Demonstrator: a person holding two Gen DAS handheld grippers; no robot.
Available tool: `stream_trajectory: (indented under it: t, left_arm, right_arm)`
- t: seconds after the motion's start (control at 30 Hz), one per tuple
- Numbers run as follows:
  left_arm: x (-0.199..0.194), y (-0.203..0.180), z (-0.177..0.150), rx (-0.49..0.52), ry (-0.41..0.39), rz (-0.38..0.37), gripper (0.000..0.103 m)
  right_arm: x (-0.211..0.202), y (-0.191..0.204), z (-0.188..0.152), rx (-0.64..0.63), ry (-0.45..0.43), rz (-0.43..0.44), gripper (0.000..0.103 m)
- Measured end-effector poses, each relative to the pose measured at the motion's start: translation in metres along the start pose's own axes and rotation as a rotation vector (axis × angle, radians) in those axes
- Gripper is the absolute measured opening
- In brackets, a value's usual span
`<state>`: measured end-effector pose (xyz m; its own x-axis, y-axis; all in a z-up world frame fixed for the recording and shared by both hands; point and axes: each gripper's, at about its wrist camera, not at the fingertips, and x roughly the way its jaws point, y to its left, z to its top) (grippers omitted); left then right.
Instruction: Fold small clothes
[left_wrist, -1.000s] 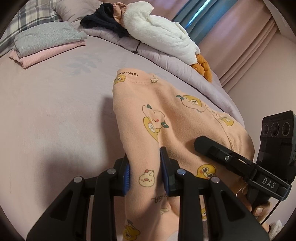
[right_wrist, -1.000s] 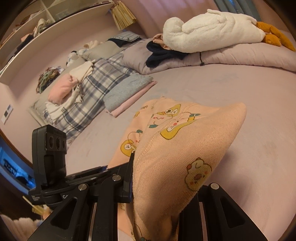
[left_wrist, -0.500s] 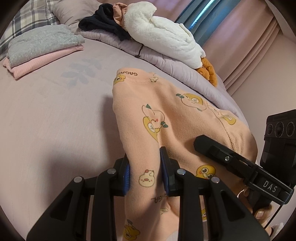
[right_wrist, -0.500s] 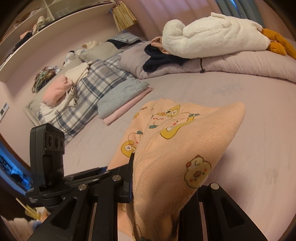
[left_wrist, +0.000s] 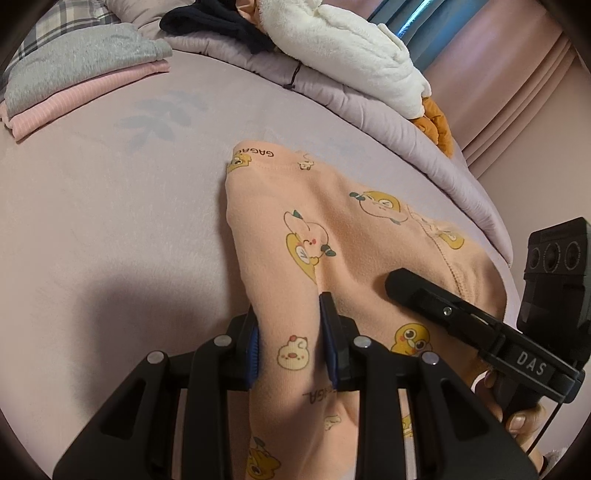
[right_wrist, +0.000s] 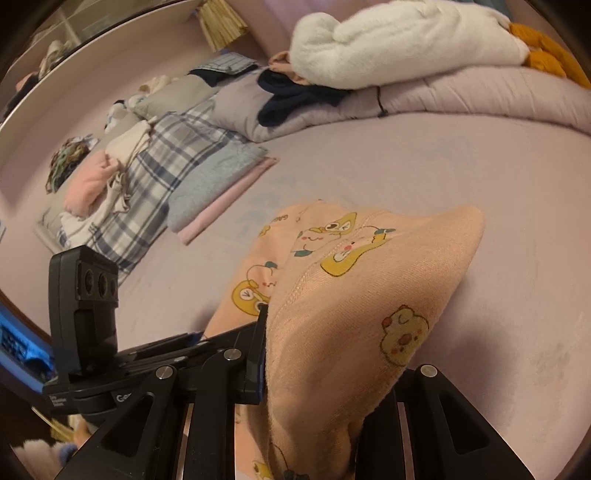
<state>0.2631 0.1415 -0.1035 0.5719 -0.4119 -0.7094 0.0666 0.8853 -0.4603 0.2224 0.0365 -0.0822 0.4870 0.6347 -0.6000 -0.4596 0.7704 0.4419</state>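
Observation:
A small peach garment (left_wrist: 332, 236) printed with yellow cartoon ducks is held up over the pink bed sheet (left_wrist: 110, 229); its far hem touches the sheet. My left gripper (left_wrist: 291, 339) is shut on a bunched edge of it. My right gripper (right_wrist: 317, 354) is shut on another edge; the cloth (right_wrist: 354, 295) drapes over its fingers and hides the right one. The right gripper also shows in the left wrist view (left_wrist: 480, 328), close on the right. The left gripper shows in the right wrist view (right_wrist: 122, 362), at left.
A folded grey and pink stack (left_wrist: 74, 74) lies at the far left of the bed. A white plush toy (left_wrist: 354, 48) and dark clothes (left_wrist: 218, 26) rest on the rolled lilac quilt (left_wrist: 369, 107) behind. A plaid pillow with loose clothes (right_wrist: 122, 184) lies far left.
Both grippers have carried the garment a little forward over the bed, towards the quilt. Their grip on it is unchanged.

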Motion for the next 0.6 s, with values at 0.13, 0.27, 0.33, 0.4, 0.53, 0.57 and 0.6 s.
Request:
stream_trajectory:
  t: [0.13, 0.27, 0.33, 0.4, 0.53, 0.57, 0.6]
  left_arm:
    - [0.001, 0.000, 0.000, 0.004, 0.005, 0.012, 0.029]
    - [0.002, 0.000, 0.000, 0.010, 0.008, 0.024, 0.031]
    - [0.002, 0.001, 0.000, 0.011, 0.011, 0.030, 0.032]
    - [0.003, 0.001, 0.000, 0.011, 0.013, 0.032, 0.033]
    - [0.006, 0.002, 0.000, 0.010, 0.021, 0.038, 0.035]
    - [0.006, 0.002, 0.000, 0.007, 0.025, 0.038, 0.035]
    - [0.006, 0.002, 0.000, 0.005, 0.026, 0.037, 0.035]
  right_arm:
    - [0.000, -0.011, -0.003, 0.042, 0.007, 0.009, 0.026]
    - [0.002, -0.020, -0.003, 0.076, 0.022, 0.006, 0.026]
    - [0.003, -0.024, -0.005, 0.093, 0.027, 0.003, 0.026]
    - [0.004, -0.028, -0.006, 0.109, 0.033, 0.002, 0.026]
    - [0.006, -0.032, -0.007, 0.128, 0.042, -0.004, 0.026]
    - [0.007, -0.034, -0.008, 0.130, 0.045, -0.006, 0.027]
    - [0.007, -0.034, -0.008, 0.133, 0.050, -0.013, 0.029]
